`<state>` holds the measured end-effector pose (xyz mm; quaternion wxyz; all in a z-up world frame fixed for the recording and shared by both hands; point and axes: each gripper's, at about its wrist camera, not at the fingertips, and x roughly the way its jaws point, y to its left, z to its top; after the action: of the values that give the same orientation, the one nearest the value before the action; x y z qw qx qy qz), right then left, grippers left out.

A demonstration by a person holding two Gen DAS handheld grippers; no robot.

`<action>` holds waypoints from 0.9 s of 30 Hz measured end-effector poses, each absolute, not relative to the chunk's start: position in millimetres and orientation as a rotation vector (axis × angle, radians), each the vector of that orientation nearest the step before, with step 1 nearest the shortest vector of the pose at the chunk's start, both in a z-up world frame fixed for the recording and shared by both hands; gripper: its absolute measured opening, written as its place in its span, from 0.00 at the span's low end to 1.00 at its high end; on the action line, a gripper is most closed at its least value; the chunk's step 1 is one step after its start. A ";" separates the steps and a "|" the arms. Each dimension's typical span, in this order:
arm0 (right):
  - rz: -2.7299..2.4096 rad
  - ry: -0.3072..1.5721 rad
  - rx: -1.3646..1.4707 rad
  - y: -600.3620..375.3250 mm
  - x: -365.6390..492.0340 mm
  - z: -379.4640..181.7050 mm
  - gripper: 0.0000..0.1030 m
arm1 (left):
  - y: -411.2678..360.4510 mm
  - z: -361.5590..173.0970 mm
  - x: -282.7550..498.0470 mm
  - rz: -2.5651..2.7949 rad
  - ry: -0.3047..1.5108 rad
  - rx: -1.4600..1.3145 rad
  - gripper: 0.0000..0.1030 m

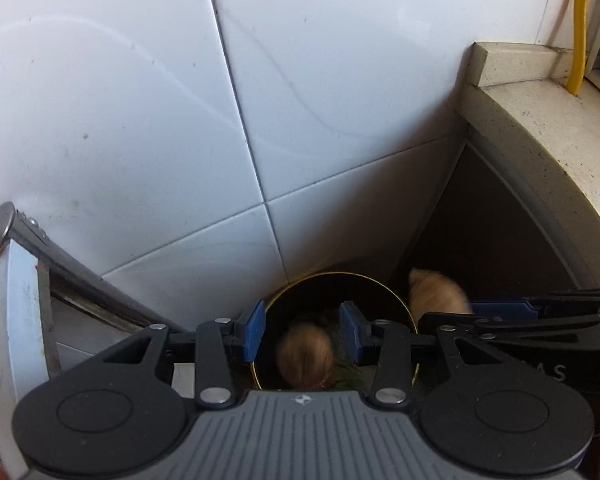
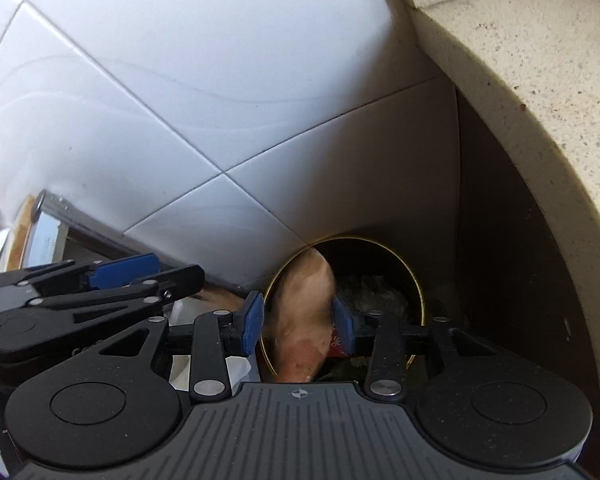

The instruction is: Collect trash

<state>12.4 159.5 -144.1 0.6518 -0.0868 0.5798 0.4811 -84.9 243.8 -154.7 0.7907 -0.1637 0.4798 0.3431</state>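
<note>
Now both claws hang over the bin.

Left claw (image 1: 302, 330) gapes, blurred tan scrap (image 1: 305, 360) dropping below; right claw (image 2: 298, 320) pinches a pale tan scrap (image 2: 302, 320) above the round black gold-rimmed bin (image 2: 414, 280). Released off-centre, it could miss beside the white tiled wall (image 2: 180, 80).

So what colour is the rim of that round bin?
Gold, around a dark bin; clearest in the right wrist view.

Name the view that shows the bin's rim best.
Right wrist: the bin shows most of its gold rim beyond the right hand-held gripper. Left wrist shows the rim's far arc only, the rest hidden behind the left hand-held gripper.
</note>
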 end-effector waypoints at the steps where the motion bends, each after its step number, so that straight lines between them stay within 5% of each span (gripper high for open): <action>1: 1.094 1.321 -0.193 160.5 14.4 -145.4 0.47 | 244.4 -155.0 -83.6 0.742 1.034 -0.350 0.40; 27: 1.026 1.241 -0.101 127.6 24.7 -108.8 0.60 | 235.2 -134.6 -63.9 0.709 0.988 -0.265 0.48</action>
<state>24.7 127.6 -108.8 0.6919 -0.0453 0.5554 0.4591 -63.9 235.2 -134.6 0.8126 -0.1239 0.4627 0.3320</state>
